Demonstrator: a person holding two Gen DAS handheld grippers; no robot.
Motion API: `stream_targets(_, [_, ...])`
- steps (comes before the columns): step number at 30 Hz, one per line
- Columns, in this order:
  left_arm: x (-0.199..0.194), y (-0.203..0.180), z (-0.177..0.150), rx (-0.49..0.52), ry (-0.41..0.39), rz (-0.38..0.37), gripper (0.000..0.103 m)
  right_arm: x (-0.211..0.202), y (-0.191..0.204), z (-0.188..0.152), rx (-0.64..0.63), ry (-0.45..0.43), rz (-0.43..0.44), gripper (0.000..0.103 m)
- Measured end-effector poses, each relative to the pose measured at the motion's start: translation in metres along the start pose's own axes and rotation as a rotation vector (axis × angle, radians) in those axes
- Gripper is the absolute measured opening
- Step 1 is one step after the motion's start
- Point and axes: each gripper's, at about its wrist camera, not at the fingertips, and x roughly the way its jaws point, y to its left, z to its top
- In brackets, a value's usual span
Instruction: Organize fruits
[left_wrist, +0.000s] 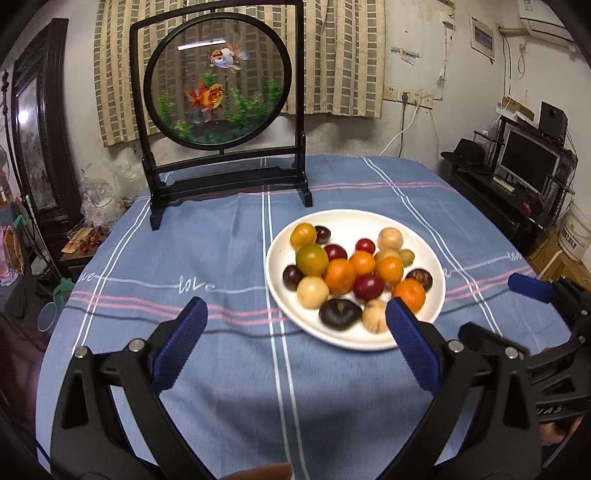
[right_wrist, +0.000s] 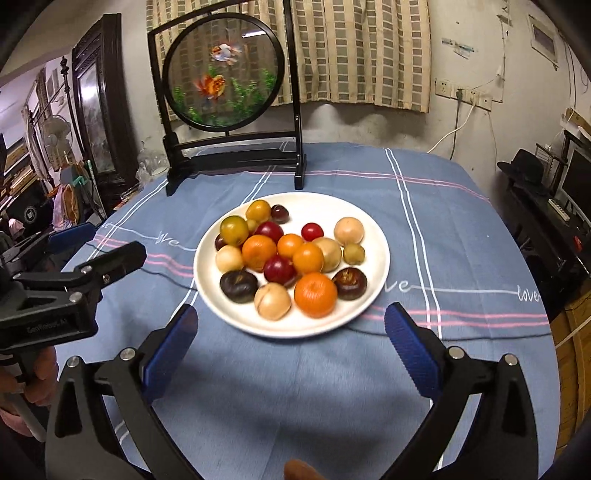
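Blue ribbed pads on black two-finger tools fill the near edge of both views. One person holds a tool in each hand, both tilted down toward a table under a blue striped tablecloth (right_wrist: 461, 221).

Left gripper (left_wrist: 295, 325): jaws spread wide, nothing between them but cloth. Right gripper (right_wrist: 291, 332): jaws just as wide, also empty. Neither touches any fruit.

Beyond the fingertips sits a white plate (right_wrist: 380, 236), round and shallow, heaped with small fruits (right_wrist: 291, 254): oranges, red plums, dark purple ones, pale tan ones and one greenish. They are bunched toward the plate's middle, touching one another, which keeps them from rolling off the low rim.

Seen from the right tool, the plate lies straight ahead, its near rim just past the gap between the jaws. Seen from the left tool, the plate lies ahead and to the right, with the right-hand pad overlapping its near edge in the picture; the right tool itself shows at the far right of that view.

Behind the plate stands a goldfish screen (left_wrist: 218, 77), a round panel upright in a dark wooden stand, well apart from the fruit.

With every fruit on the plate and both tools empty, the arranging looks finished or nearly so.
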Motion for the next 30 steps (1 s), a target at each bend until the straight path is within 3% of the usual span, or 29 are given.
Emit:
stream_targets(13, [-0.030,-0.003,-0.025,-0.011,0.013,-0.003,0.099,-0.031,0.009,-0.019,-0.013,-0.023,0.002,0.102])
stream_targets(18, [-0.033,-0.008,-0.024,-0.015,0.008,-0.040,0.101,-0.037,0.009,-0.023,-0.005,-0.040,0.001,0.102])
stream_targets(30, [-0.027,-0.006,-0.022,-0.034,0.004,0.013,0.100,-0.036,0.005,-0.024,0.001,-0.041,-0.003,0.102])
